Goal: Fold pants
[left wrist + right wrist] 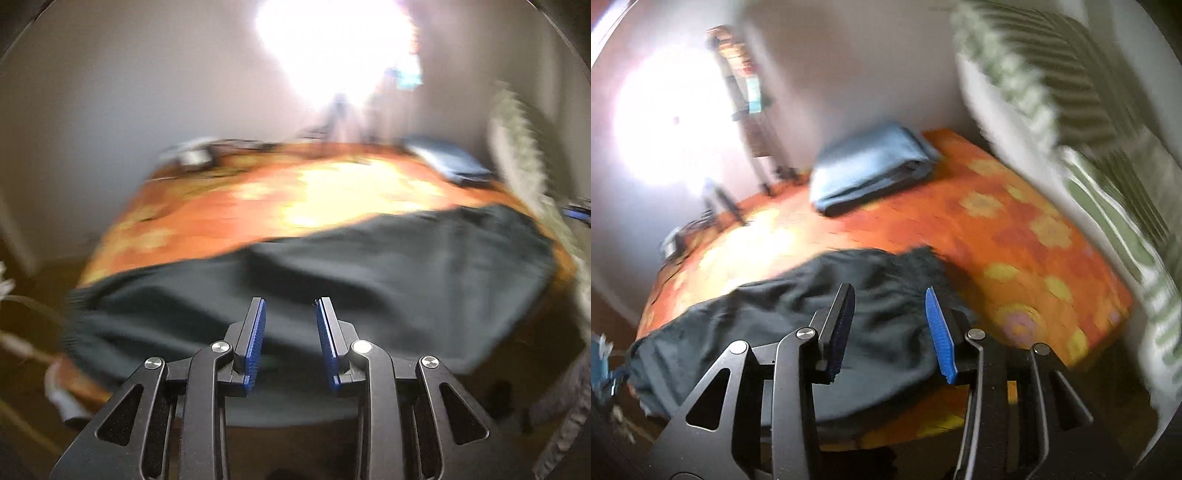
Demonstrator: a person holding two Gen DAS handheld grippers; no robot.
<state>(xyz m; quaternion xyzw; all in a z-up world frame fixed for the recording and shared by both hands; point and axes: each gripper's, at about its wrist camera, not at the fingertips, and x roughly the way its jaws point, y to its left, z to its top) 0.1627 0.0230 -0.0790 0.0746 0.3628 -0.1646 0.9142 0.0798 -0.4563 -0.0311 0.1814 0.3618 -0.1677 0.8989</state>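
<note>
Both views blur. Dark pants lie spread across the near edge of the orange flowered bedspread. Left gripper hovers above them, jaws apart, empty; right gripper likewise, fingers spread. Folded blue blanket sits far back.

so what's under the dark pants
The pants lie spread on the orange flowered bed cover, which shows all around them. Whatever lies beneath the cloth itself is hidden. Both grippers are open above them.
</note>
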